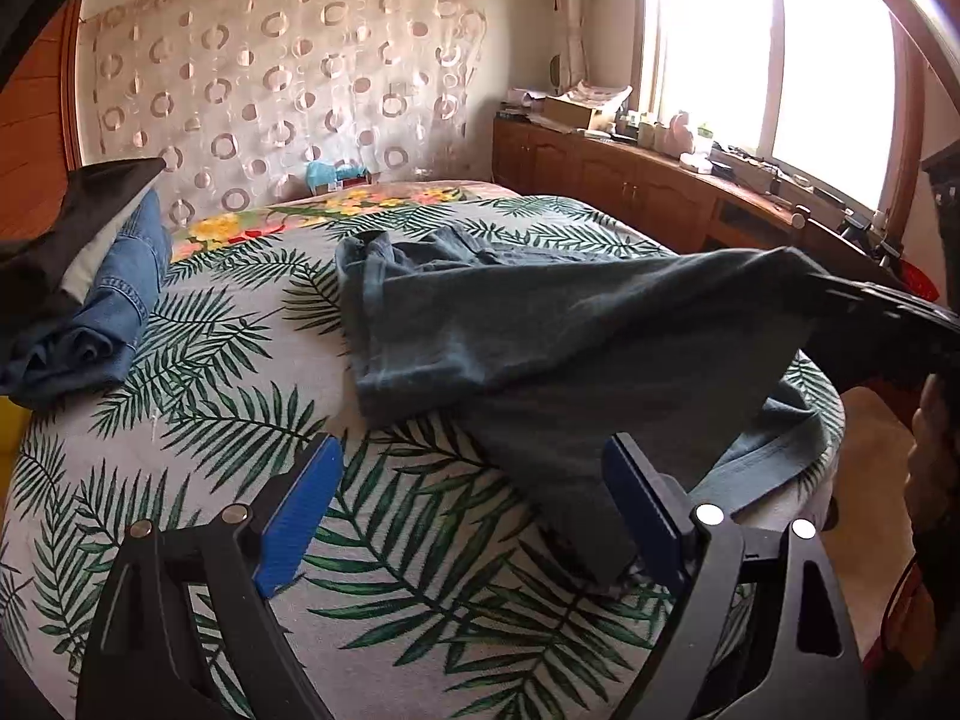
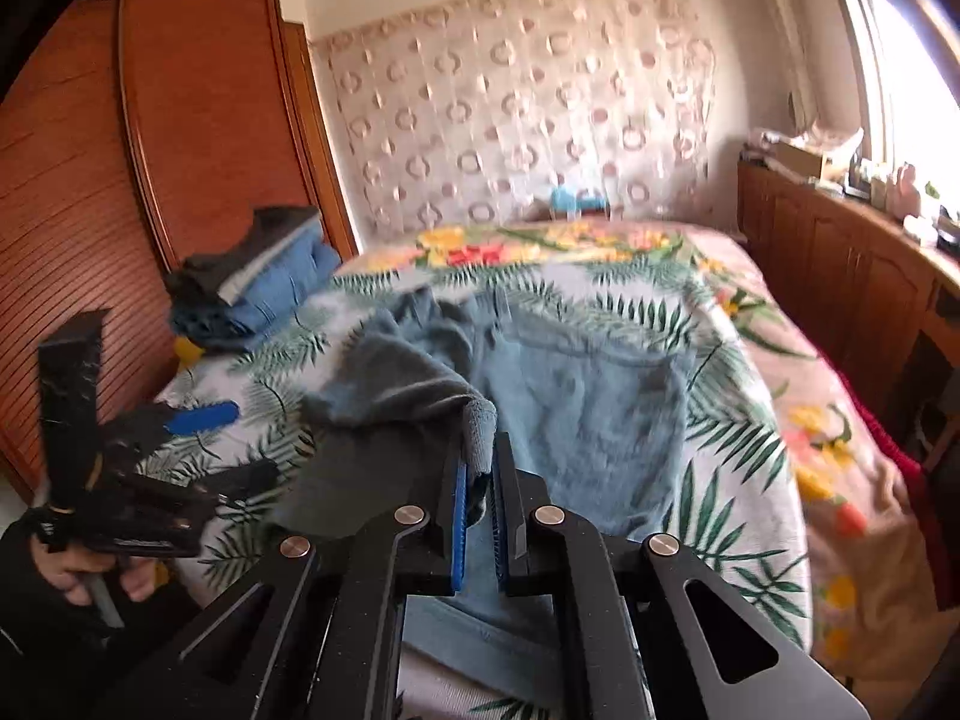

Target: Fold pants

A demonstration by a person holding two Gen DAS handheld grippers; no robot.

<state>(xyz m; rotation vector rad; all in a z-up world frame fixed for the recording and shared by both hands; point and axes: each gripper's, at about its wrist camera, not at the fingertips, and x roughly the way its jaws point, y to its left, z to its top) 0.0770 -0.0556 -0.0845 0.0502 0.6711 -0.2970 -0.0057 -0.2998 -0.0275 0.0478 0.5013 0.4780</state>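
Note:
The grey-blue pants (image 1: 480,324) lie spread on the leaf-print bedcover (image 1: 228,372). In the right wrist view my right gripper (image 2: 480,468) is shut on a bunched edge of the pants (image 2: 588,408) and holds that part lifted off the bed. From the left wrist view the same gripper (image 1: 840,294) shows at the right, with the fabric stretched up to it. My left gripper (image 1: 474,456) stands open low over the near edge of the bed. A fold of the pants reaches between its blue pads (image 1: 300,504) without being pressed. It also shows at the left of the right wrist view (image 2: 234,444).
A stack of folded clothes (image 1: 102,300) sits at the bed's left side, beside a wooden wardrobe (image 2: 180,120). A long wooden cabinet (image 1: 630,180) with clutter runs under the window on the right. A person's hand (image 2: 90,570) holds the left gripper's handle.

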